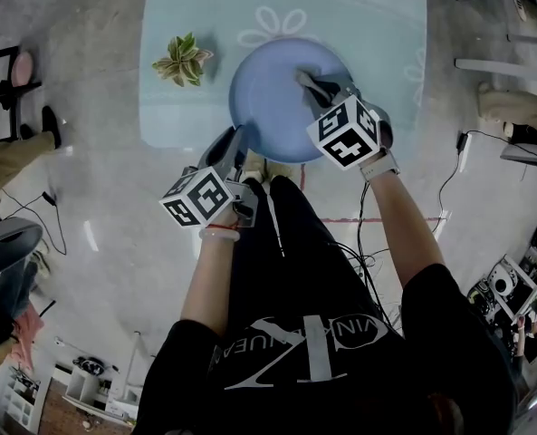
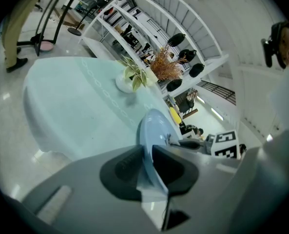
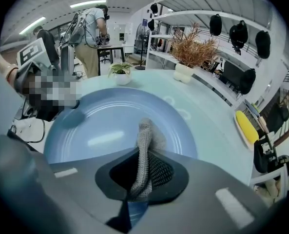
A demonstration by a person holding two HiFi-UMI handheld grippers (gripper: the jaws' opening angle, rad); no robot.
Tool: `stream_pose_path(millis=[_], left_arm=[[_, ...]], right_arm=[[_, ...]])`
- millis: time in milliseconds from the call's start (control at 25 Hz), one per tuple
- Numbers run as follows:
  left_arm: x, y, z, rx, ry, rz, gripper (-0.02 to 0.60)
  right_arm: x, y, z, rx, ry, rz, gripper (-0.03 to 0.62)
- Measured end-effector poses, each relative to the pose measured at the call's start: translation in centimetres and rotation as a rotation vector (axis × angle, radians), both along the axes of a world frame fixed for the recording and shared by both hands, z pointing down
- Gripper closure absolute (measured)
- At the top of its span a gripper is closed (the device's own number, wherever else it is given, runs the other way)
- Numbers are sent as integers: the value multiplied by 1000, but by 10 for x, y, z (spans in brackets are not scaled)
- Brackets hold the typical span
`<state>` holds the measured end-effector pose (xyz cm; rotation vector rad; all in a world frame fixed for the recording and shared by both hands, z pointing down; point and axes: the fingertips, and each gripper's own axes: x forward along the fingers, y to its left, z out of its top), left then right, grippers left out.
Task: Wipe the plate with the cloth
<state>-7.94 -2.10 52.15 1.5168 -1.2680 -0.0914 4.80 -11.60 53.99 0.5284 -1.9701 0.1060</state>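
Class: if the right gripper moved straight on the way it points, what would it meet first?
Probably the blue plate: the grey cloth in the right gripper would touch its face first; the gap is unclear.

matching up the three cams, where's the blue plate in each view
Head view: plate upper centre, over the near edge of the pale table.
Left gripper view: plate lower centre, edge-on, rim between the jaws.
Right gripper view: plate fills the middle, behind the grey cloth.
Shared landmark: the small potted plant.
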Motion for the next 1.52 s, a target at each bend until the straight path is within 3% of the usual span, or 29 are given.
stream_pose_path(millis=[360, 720, 1160, 1520], left_arm=[[1, 0, -2, -1, 0, -4, 581], [0, 0, 0, -7, 1, -11, 581], [0, 0, 0, -8, 1, -9, 581], [0, -1, -1, -2, 6, -8, 581]], right_arm=[[0, 41, -1, -56, 11, -56, 562], [-44, 69, -1, -86, -27, -169, 560], [-78, 36, -2, 2, -36, -233, 560], [-54, 0, -2, 47, 9, -167, 560]])
